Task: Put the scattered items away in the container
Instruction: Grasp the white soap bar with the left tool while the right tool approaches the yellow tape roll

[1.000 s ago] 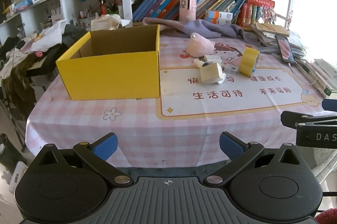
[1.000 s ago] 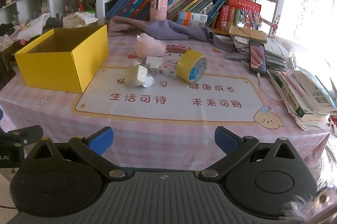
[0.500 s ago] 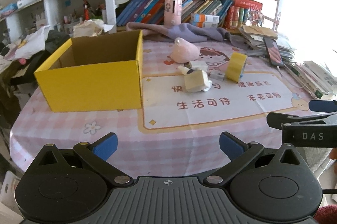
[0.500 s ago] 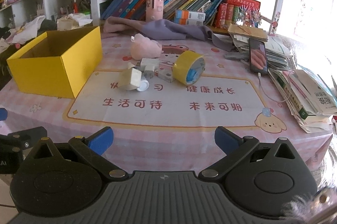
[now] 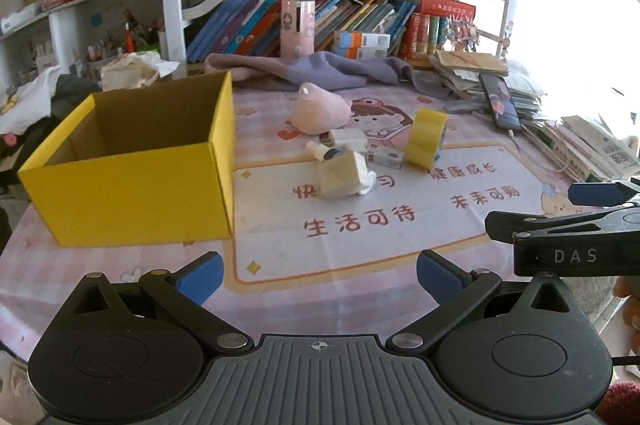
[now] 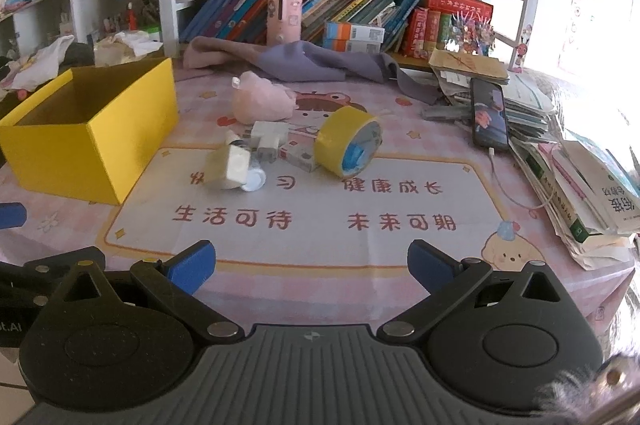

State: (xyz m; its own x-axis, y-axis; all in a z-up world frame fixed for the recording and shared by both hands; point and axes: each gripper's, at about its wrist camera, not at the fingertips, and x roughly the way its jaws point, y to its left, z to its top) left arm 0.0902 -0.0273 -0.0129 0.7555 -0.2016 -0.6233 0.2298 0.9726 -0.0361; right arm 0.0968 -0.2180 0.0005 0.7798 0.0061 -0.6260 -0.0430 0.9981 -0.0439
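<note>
An open yellow cardboard box (image 5: 132,181) (image 6: 76,141) stands on the left of the table and looks empty as far as I can see inside. To its right lie a pink plush toy (image 5: 320,111) (image 6: 262,101), a roll of yellow tape (image 5: 428,137) (image 6: 348,141), a cream block (image 5: 342,175) (image 6: 228,167), a white plug adapter (image 6: 268,139) and a small carton (image 6: 298,155). My left gripper (image 5: 318,271) is open over the near table edge, short of all items. My right gripper (image 6: 310,261) is open too, holding nothing.
A purple cloth (image 6: 304,59) lies behind the items. A phone (image 6: 490,113) on a cable and stacks of books and papers (image 6: 580,185) crowd the right side. A loaded bookshelf (image 6: 340,5) stands behind the table. The printed mat (image 6: 312,217) lies under the items.
Both grippers have moved forward toward the table, so the box and items appear nearer and larger. Nothing on the table has shifted and both grippers stay open.
</note>
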